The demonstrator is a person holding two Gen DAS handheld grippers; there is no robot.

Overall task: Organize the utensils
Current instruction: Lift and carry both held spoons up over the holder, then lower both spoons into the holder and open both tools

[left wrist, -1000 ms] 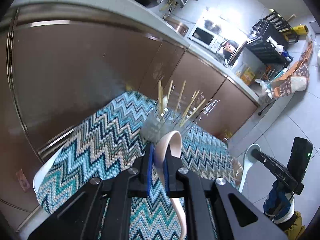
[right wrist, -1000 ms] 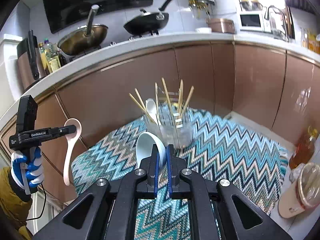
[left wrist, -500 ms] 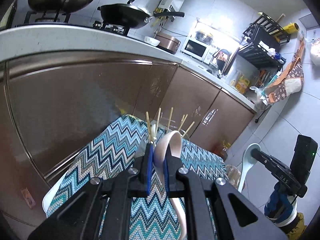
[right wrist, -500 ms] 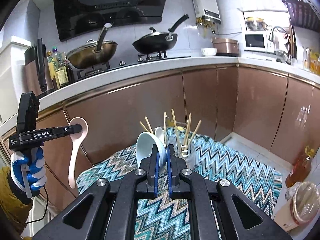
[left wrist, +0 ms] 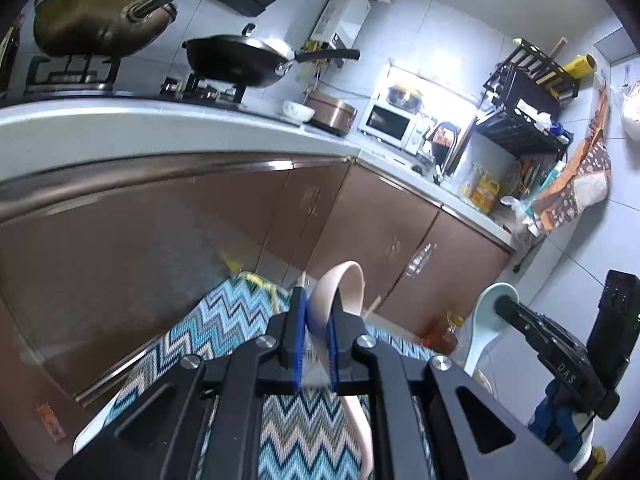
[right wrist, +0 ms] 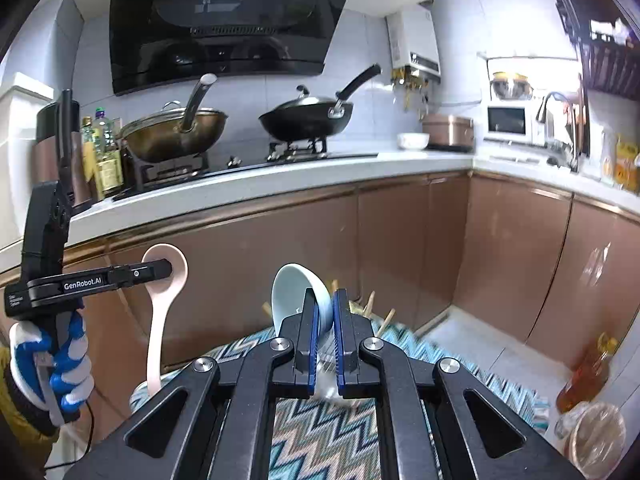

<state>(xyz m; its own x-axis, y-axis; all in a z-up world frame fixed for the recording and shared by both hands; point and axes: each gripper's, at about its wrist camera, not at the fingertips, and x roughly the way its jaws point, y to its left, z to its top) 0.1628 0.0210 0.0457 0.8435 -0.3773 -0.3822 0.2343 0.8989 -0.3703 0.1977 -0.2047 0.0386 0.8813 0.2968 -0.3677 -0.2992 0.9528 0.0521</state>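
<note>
Both tongs are narrow: the left gripper (left wrist: 316,332) pinches a pink spoon (left wrist: 340,284), the right gripper (right wrist: 324,320) a pale blue spoon (right wrist: 298,292), both above the zigzag mat (right wrist: 320,432). Each is clamped by its bowl, handle dangling, so it might pivot or slip and strike the chopsticks (right wrist: 370,304) beyond.

You get bright, even kitchen light, glare above the microwave (left wrist: 387,122), dark fisheye corners, and motion-blurred zigzag cloth (right wrist: 432,356).

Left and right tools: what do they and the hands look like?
Both tools, left and right, are black linkages with silver pivot bolts and blue ribbed pads. White "GenRobot.AI" lettering marks the left one's side. The left hand wears a blue-and-white glove.
</note>
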